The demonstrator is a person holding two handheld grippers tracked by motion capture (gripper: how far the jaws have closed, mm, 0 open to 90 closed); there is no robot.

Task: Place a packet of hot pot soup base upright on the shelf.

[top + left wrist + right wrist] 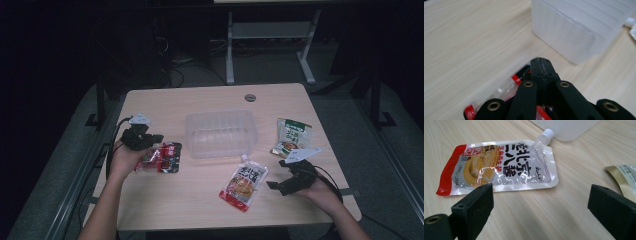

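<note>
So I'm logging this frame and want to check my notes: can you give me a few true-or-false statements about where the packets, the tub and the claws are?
1. The left claw is closed on the red packet. True.
2. The right claw grips the spouted sauce pouch. False: it is open, the pouch lying beyond it on the table.
3. The clear tub holds the green packet. False: the tub is empty; that packet lies to its right.
4. The pouch's spout points toward the tub. True.

High view: above, facing forward-down over table [200, 200]. Gripper views: close, low; both share clear tub [221, 132] with it.
</note>
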